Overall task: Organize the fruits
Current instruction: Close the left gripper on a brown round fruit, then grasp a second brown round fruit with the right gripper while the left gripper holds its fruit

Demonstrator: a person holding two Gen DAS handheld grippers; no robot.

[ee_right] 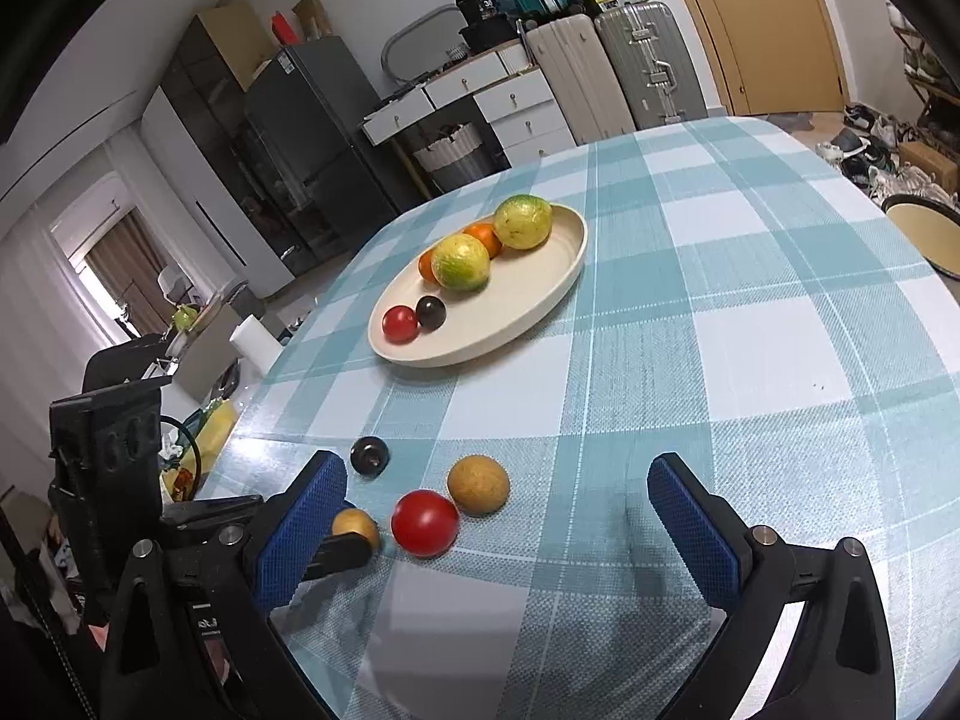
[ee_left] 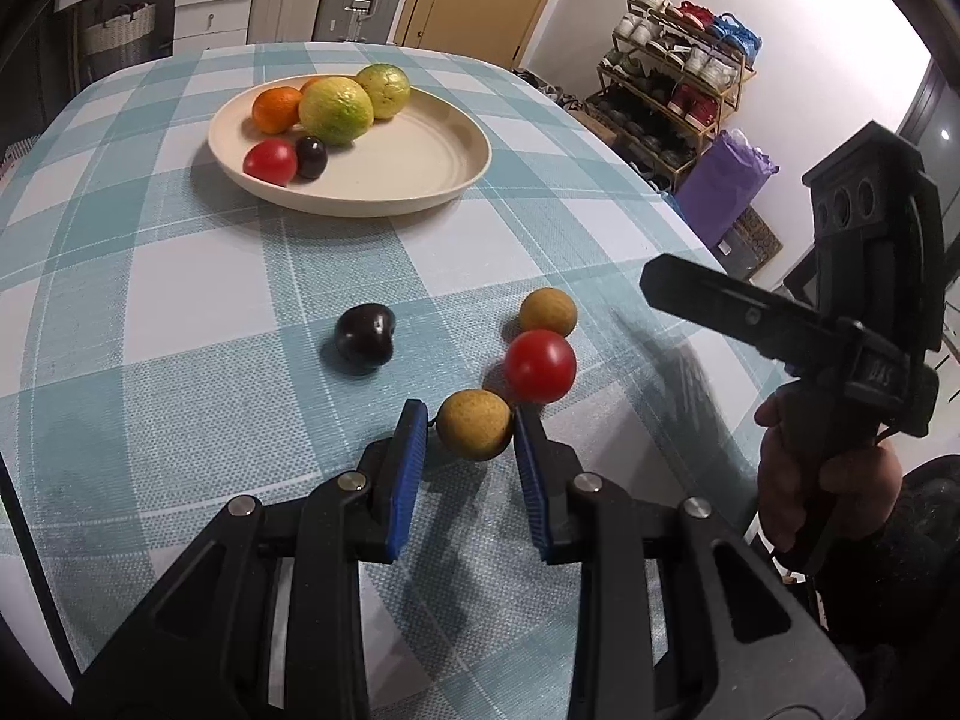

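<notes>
Left gripper [ee_left: 471,429] is clamped on a tan round fruit [ee_left: 474,423]: both blue pads are pressed against its sides, near the fingertips, with the fruit just off or resting on the worktop [ee_left: 180,396] — which of the two cannot be told. A red tomato [ee_left: 540,366] is seen just beyond the held fruit, touching or nearly touching it on the right. A second tan fruit [ee_left: 547,312] sits directly behind the tomato, close against it. A dark plum [ee_left: 364,337] lies apart to the left of that cluster, ahead of the left finger.

Right gripper [ee_right: 498,498] is held with fingers wide and nothing is gripped. In the right wrist view the tomato and the second tan fruit are framed between its fingers, touched by neither pad. The held fruit is partly hidden behind its left pad.

The cream plate [ee_left: 432,180] is placed well beyond, mid-worktop, and is loaded on its left half: two yellow-green citrus [ee_left: 336,109], an orange [ee_left: 276,109], a small tomato [ee_left: 270,162] and a dark plum [ee_left: 312,156].

A hand [ee_left: 828,480] is seen gripping the right gripper's handle.
</notes>
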